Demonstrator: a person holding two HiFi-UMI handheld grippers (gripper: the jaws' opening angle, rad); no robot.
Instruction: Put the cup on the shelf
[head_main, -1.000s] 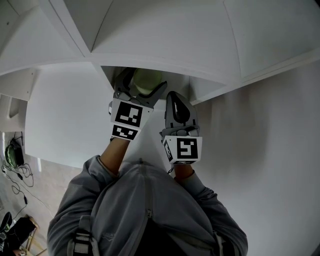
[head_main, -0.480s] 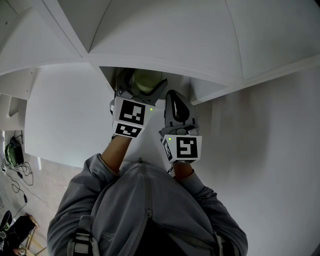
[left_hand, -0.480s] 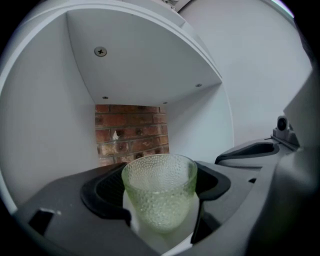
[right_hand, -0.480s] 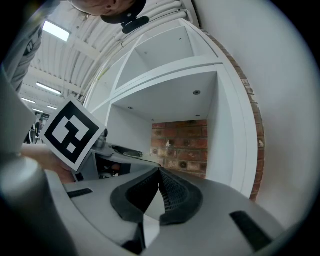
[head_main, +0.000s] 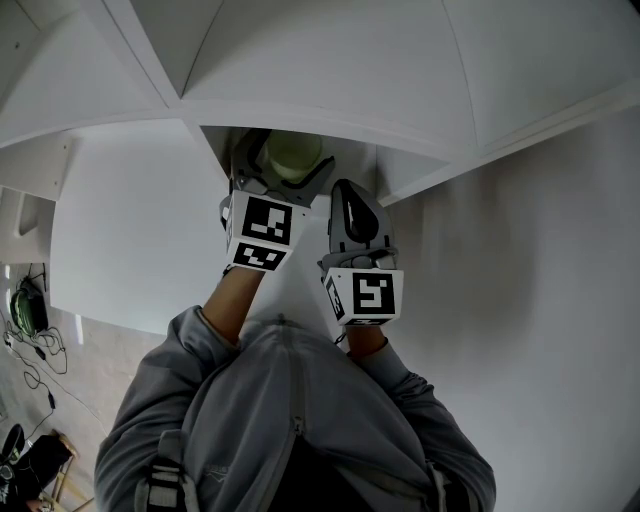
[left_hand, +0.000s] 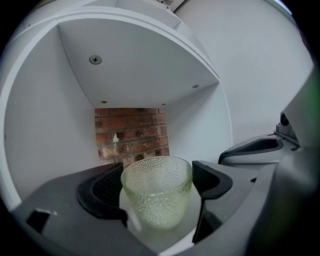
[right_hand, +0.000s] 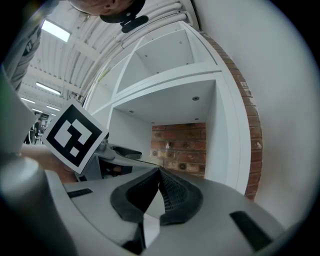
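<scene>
A pale green, dimpled glass cup (left_hand: 157, 197) stands upright on the floor of a white shelf compartment (left_hand: 55, 125). My left gripper (left_hand: 157, 186) reaches into that compartment with the cup between its two dark pads (left_hand: 102, 192). Its jaws are opening, and the pads sit right at the cup's sides without squeezing it. In the head view the cup (head_main: 293, 155) shows just under the shelf board, between the left gripper's (head_main: 283, 168) fingers. My right gripper (head_main: 350, 200) hangs beside it on the right, shut with nothing held; its pads (right_hand: 172, 192) meet tip to tip.
A red brick wall (left_hand: 131, 132) closes the back of the compartment. White shelf boards (head_main: 300, 100) run above it, with further compartments to the left and higher up. A plain white wall (head_main: 540, 280) lies to the right. The person's grey sleeves (head_main: 290, 420) fill the lower head view.
The left gripper's fingers have spread slightly around the cup, which stays in place in the compartment. The right gripper has hardly moved.
</scene>
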